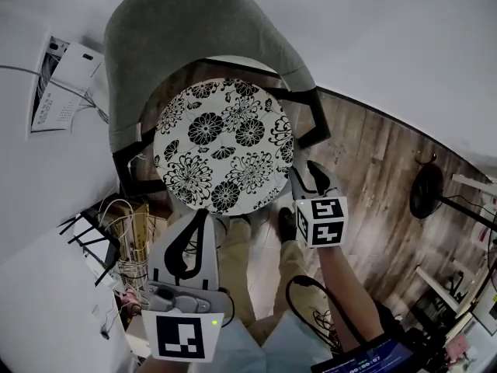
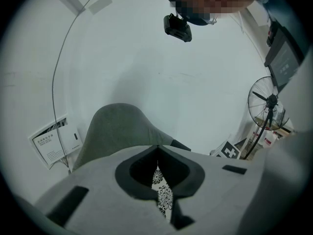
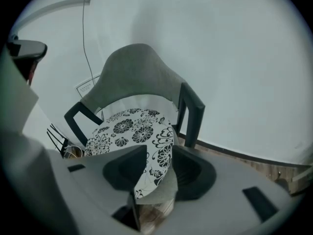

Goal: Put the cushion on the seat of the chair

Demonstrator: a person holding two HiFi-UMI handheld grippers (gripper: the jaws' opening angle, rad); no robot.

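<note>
The round white cushion with black flowers lies flat on the seat of the grey chair, between its black arms. My left gripper reaches in from below, and its jaws look closed on the cushion's near rim. In the left gripper view the tips meet and a sliver of the cushion shows in the slit below them. My right gripper is at the cushion's right edge. Its jaws stand open around that edge of the cushion without pressing it.
The chair stands against a white wall. A wall box with papers and a tangle of cables lie to its left. A floor fan stands on the wooden floor at right. The person's feet are just before the seat.
</note>
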